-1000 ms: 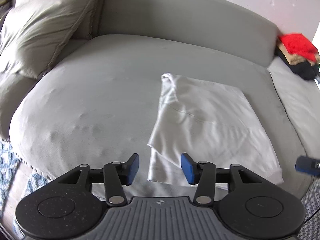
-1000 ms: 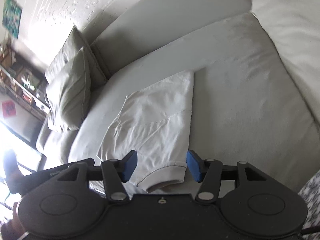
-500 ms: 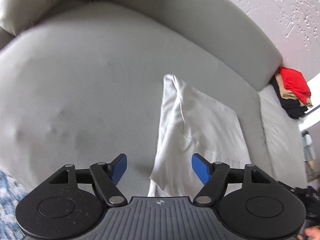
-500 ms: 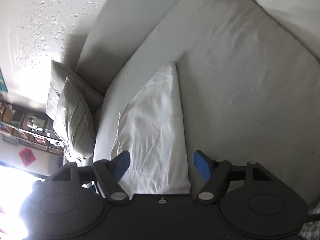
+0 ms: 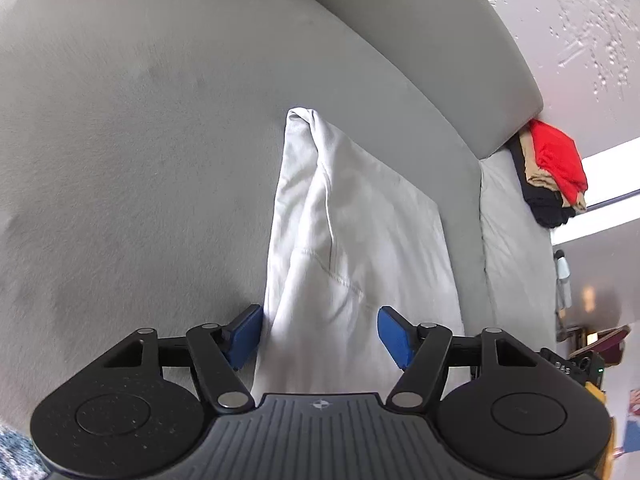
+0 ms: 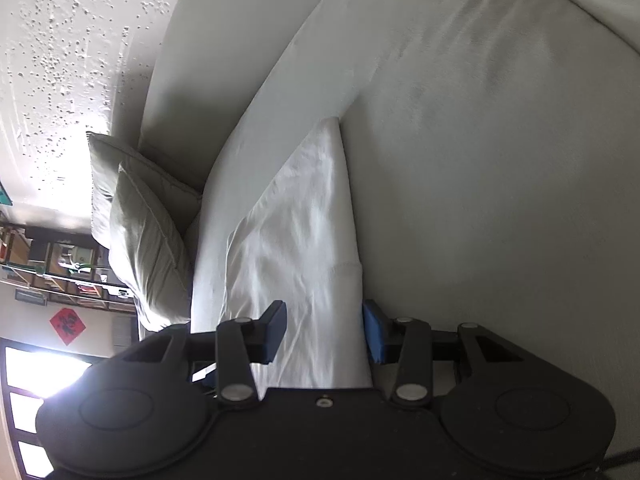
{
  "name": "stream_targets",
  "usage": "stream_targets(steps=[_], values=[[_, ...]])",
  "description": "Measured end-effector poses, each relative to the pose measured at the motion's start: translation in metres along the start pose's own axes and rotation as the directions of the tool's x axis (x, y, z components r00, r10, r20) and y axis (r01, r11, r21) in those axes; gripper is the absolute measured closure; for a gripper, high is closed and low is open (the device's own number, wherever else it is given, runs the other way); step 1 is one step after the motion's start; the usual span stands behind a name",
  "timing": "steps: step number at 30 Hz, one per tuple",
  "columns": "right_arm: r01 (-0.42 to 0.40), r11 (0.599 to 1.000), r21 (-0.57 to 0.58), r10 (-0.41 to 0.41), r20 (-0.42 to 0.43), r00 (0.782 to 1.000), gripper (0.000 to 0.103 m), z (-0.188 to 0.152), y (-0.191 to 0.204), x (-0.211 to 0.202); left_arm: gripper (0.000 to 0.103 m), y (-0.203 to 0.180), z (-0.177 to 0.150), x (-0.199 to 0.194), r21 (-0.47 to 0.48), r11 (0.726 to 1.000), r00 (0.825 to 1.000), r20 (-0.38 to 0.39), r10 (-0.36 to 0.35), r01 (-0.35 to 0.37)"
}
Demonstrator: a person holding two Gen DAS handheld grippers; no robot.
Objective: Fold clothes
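A white garment (image 5: 352,240) lies partly folded on a grey sofa seat (image 5: 140,184). My left gripper (image 5: 320,334) is open, low over the garment's near left edge, with cloth running between its blue pads. The garment also shows in the right wrist view (image 6: 308,240). My right gripper (image 6: 325,332) is open and straddles the garment's near right edge, one pad on each side. Whether either gripper's pads touch the cloth cannot be told.
A stack of folded clothes, red on top (image 5: 556,168), sits on the sofa at the far right. Two grey pillows (image 6: 136,232) lean at the sofa's left end. The backrest (image 5: 420,52) curves behind the seat. A shelf (image 6: 60,276) stands beyond.
Both grippers have dropped down and forward to the garment's near edge and opened wider. The cloth now runs between the pads of each.
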State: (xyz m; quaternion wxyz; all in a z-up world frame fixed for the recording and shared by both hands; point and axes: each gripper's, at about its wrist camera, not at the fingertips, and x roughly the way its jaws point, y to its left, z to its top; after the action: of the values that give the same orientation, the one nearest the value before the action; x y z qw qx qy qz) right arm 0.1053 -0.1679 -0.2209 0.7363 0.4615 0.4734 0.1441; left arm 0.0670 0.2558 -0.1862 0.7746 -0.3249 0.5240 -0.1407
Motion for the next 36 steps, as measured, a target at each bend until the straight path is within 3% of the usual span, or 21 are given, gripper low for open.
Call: stream_targets(steps=[10,13,14,15,16,17,21,25,29,32,36], values=[[-0.068,0.994,0.081,0.067,0.016,0.998,0.071,0.045,-0.015,0.048,0.039,-0.007,0.040,0.051,-0.022,0.996,0.996,-0.005,-0.088,0.088],[-0.080,0.992,0.098,0.077,0.038,0.996,0.084,0.055,-0.019,0.059,0.047,-0.010,0.048,0.062,-0.031,0.995,0.995,0.008,-0.098,0.098],[-0.079,0.992,0.098,0.074,0.046,0.996,0.095,0.057,-0.021,0.062,0.056,-0.011,0.049,0.064,-0.031,0.995,0.996,0.016,-0.092,0.093],[-0.062,0.993,0.099,0.058,0.051,0.997,0.099,0.058,-0.023,0.064,0.071,-0.011,0.049,0.065,-0.037,0.996,0.996,0.022,-0.082,0.083],[-0.057,0.994,0.089,0.052,0.052,0.997,0.100,0.058,-0.022,0.065,0.078,-0.011,0.049,0.065,-0.047,0.997,0.997,0.029,-0.067,0.068],[-0.051,0.996,0.079,0.046,0.054,0.997,0.100,0.057,-0.020,0.065,0.090,-0.012,0.047,0.064,-0.048,0.997,0.998,0.035,-0.052,0.054],[0.035,0.993,-0.110,-0.022,0.121,0.992,0.098,0.042,0.009,0.050,0.096,-0.037,0.032,0.048,0.036,0.999,0.993,0.116,0.006,-0.011],[0.032,0.968,-0.249,0.024,0.217,0.976,0.098,0.014,0.043,0.010,0.097,-0.091,-0.004,0.013,0.203,0.978,0.967,0.256,0.001,-0.055],[0.019,0.944,-0.331,0.097,0.330,0.939,0.099,-0.022,0.063,-0.065,0.097,-0.149,-0.048,-0.026,0.362,0.927,0.917,0.395,-0.057,-0.099],[0.029,0.930,-0.365,0.142,0.432,0.891,0.098,-0.050,0.069,-0.129,0.097,-0.194,-0.083,-0.051,0.464,0.879,0.874,0.466,-0.137,-0.109],[0.086,0.933,-0.349,0.144,0.582,0.800,0.099,-0.083,0.058,-0.217,0.097,-0.249,-0.127,-0.049,0.586,0.810,0.860,0.429,-0.278,-0.031]])
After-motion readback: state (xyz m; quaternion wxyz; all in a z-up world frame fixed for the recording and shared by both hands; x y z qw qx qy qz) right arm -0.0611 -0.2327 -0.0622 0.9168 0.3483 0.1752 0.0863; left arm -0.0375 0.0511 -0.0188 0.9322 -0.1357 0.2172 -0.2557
